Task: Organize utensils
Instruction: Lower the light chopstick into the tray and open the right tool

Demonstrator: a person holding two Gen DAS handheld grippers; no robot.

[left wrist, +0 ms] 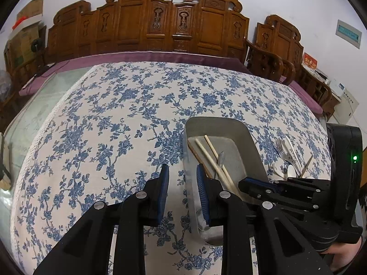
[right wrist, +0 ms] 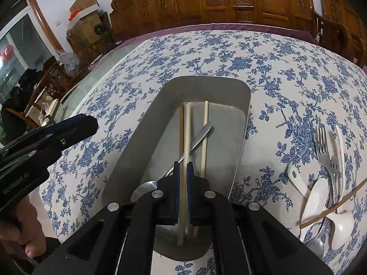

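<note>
- Floral tablecloth (left wrist: 103, 126) under grey tray (left wrist: 252, 142); carved wooden bench (left wrist: 160, 23) behind.
- Left gripper (left wrist: 182, 183) released, straddling tray wall, nothing gripped.
- Right gripper (right wrist: 183, 183) clamped on pale chopstick (right wrist: 187, 123) inside tray; lower end hidden.
- Loose fork (right wrist: 322, 144) and spoons beside tray, overlapping, count unclear.

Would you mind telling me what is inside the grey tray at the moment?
Inside the grey tray lie three pale chopsticks and a metal spoon. The right tool is shut on one chopstick and covers the tray's near end, so anything beneath it is hidden.
</note>
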